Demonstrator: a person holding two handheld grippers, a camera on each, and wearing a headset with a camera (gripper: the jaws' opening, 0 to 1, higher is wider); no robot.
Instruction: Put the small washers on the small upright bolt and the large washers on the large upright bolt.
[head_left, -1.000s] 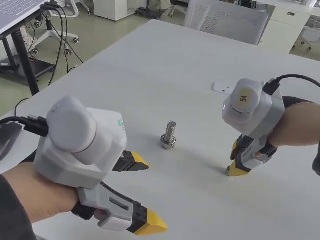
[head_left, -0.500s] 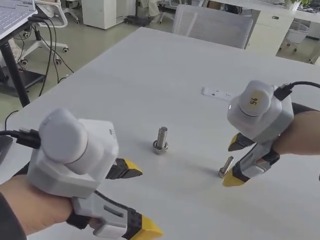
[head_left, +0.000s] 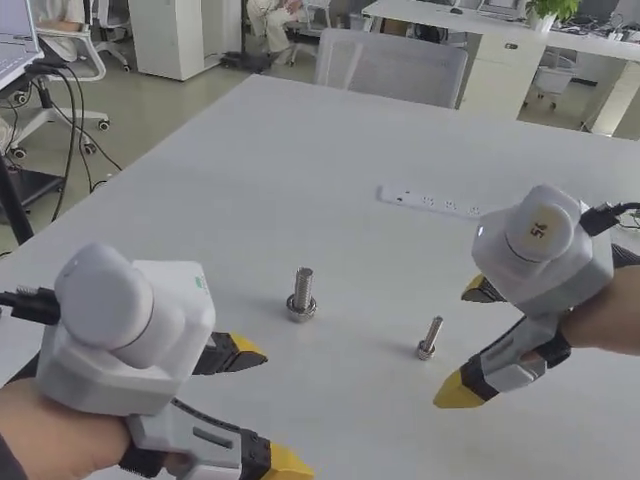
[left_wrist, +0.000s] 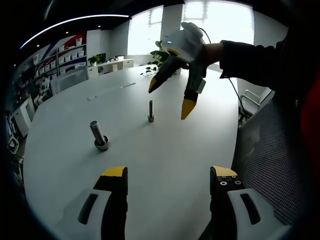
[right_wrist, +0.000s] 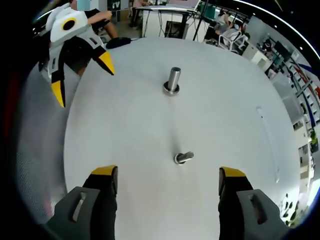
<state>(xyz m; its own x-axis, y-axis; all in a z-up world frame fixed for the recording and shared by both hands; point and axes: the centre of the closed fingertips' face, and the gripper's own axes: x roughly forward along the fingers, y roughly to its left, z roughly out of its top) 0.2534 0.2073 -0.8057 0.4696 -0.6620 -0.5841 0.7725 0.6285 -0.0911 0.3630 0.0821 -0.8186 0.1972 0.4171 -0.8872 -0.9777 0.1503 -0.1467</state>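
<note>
The slim steel small bolt (head_left: 430, 338), hidden under the right gripper (head_left: 462, 342) a second ago, now stands bare at centre-right of the head view, with that gripper's yellow-tipped jaws spread just right of it. The threaded large bolt (head_left: 301, 294), wider at its base, stands mid-frame; the left gripper (head_left: 265, 408), lower left, is spread too, and a white power strip (head_left: 430, 201) lies beyond.

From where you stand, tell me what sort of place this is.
Probably an open-plan office or lab: a big white table, a grey mesh office chair behind it, and a white desk beyond.
</note>
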